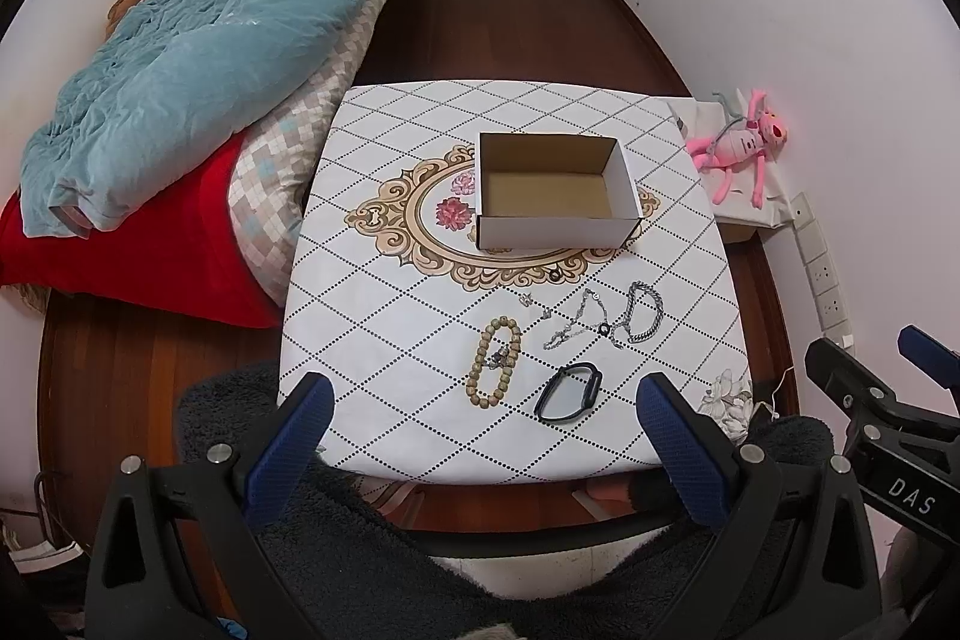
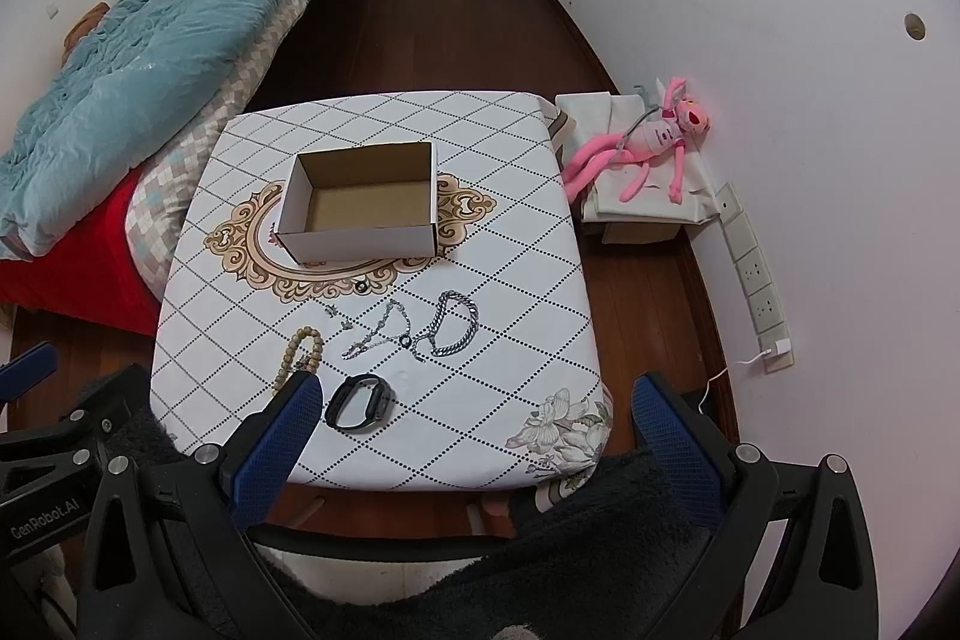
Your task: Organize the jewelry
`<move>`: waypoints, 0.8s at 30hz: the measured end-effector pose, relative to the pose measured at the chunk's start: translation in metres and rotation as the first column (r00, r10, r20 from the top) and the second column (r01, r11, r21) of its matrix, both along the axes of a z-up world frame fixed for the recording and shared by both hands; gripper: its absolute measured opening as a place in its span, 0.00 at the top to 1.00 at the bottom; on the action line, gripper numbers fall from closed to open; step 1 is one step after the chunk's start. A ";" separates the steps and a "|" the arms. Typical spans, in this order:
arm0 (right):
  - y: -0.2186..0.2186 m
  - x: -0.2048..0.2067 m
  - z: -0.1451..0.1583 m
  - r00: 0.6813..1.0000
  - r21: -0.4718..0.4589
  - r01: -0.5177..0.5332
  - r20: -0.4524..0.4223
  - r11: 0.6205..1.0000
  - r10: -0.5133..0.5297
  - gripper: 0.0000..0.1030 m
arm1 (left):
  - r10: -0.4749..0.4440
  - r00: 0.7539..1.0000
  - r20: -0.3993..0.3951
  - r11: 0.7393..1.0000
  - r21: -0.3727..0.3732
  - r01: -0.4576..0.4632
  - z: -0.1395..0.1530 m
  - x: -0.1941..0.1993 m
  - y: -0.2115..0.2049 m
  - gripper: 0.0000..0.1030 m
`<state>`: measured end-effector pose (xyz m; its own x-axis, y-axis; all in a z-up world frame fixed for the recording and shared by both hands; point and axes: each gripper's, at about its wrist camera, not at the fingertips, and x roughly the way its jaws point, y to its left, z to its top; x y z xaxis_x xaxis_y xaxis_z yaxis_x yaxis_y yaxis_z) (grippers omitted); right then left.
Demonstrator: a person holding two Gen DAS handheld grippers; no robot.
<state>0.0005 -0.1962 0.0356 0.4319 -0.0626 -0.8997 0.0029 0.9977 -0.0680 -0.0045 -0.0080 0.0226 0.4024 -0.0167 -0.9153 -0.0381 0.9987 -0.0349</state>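
Note:
An open, empty cardboard box stands on the patterned table. In front of it lie a wooden bead bracelet, a black wristband, a thick silver chain, a thin silver chain, a small black ring and small earrings. My left gripper and right gripper are both open and empty, held above the table's near edge.
A bed with a blue quilt and red blanket stands left of the table. A pink plush toy lies on a low box at the right wall. A power strip runs along that wall.

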 end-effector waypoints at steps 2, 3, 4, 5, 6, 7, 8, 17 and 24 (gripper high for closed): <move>0.000 -0.001 0.000 1.000 -0.002 0.000 0.002 1.000 0.000 0.00 | 0.001 1.000 0.003 1.000 -0.001 -0.001 0.001 -0.001 0.001 0.00; 0.000 -0.001 0.001 1.000 -0.002 0.000 0.003 1.000 0.000 0.00 | 0.001 1.000 0.004 1.000 -0.002 -0.001 0.002 -0.001 0.001 0.00; 0.000 -0.001 0.000 1.000 -0.001 0.000 0.002 1.000 0.000 0.00 | 0.001 1.000 0.005 1.000 -0.003 -0.001 0.002 -0.001 0.001 0.00; 0.000 -0.001 0.000 1.000 -0.001 0.000 0.002 1.000 0.000 0.00 | 0.001 1.000 0.005 1.000 -0.001 -0.001 0.002 -0.001 0.001 0.00; 0.001 0.000 0.001 1.000 -0.001 0.002 0.004 1.000 -0.002 0.00 | 0.003 1.000 0.006 1.000 0.004 -0.003 0.001 0.001 0.000 0.00; 0.000 -0.001 0.002 1.000 0.002 0.006 0.011 1.000 -0.006 0.00 | 0.005 1.000 0.009 1.000 0.008 -0.006 0.001 0.001 0.000 0.00; 0.000 0.000 0.003 1.000 0.010 0.010 0.020 1.000 -0.011 0.00 | 0.009 1.000 0.018 1.000 0.011 -0.009 0.000 0.003 0.000 0.00; -0.001 0.038 -0.062 0.998 0.133 0.048 -0.039 0.990 -0.044 0.00 | 0.051 0.998 0.038 0.983 0.177 -0.057 -0.064 0.049 0.021 0.00; 0.020 0.059 -0.195 0.949 0.179 0.090 -0.314 0.980 -0.030 0.23 | 0.038 0.991 -0.131 0.976 0.217 -0.009 -0.152 0.070 0.031 0.13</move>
<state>0.0599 -0.1758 -0.1594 0.1326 0.1041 -0.9857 0.0721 0.9908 0.1144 0.0652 0.0226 -0.1295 0.2744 0.1944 -0.9418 -0.0513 0.9809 0.1875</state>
